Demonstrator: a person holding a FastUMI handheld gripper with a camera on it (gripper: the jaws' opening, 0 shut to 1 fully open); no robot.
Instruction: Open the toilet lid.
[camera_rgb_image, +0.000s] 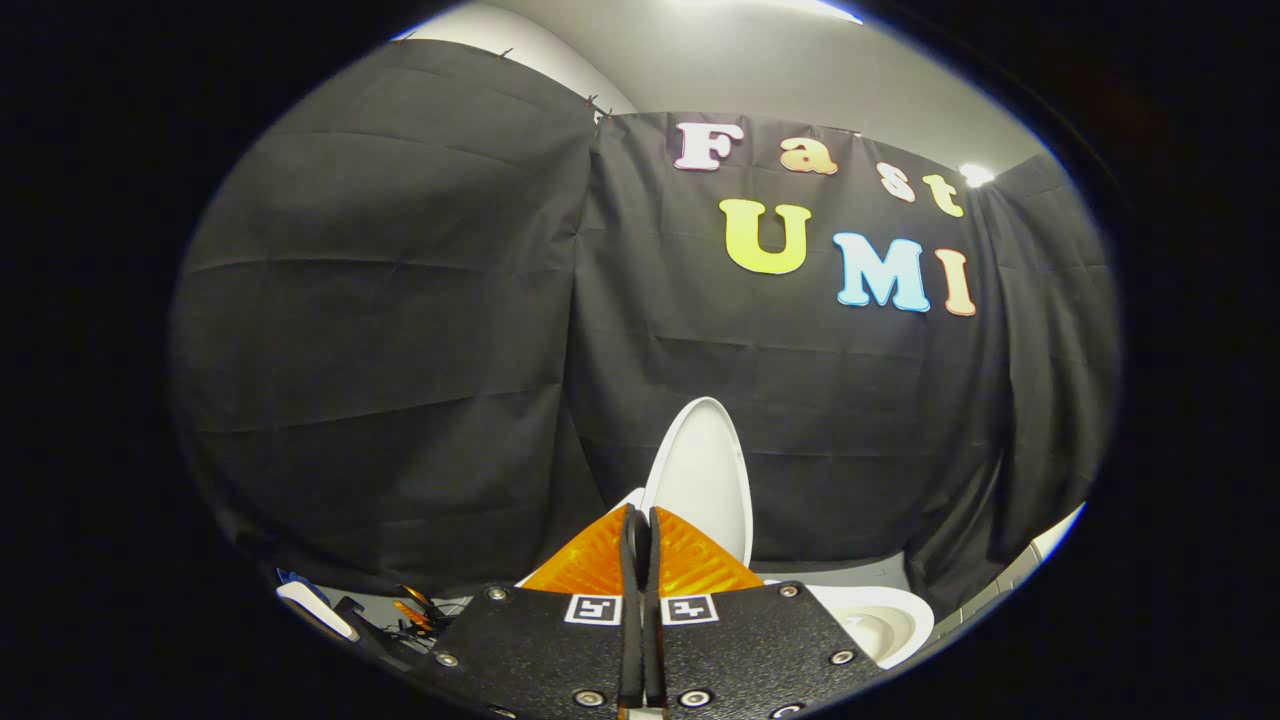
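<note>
The white toilet lid (705, 480) stands raised, nearly upright, just beyond my fingertips, its edge toward me. Below it to the right, part of the white toilet bowl and seat (885, 620) shows, open to view. My gripper (639, 525) is shut, its two orange fingers (690, 565) pressed together with nothing between them, the tips lying in front of the lid's lower part. Whether the tips touch the lid I cannot tell.
Black cloth walls close the booth behind and on both sides of the toilet. Low on the left lie a white-edged object (318, 610) and some orange and black clutter (415, 610). A strip of light floor or wall (1055, 535) shows at the right.
</note>
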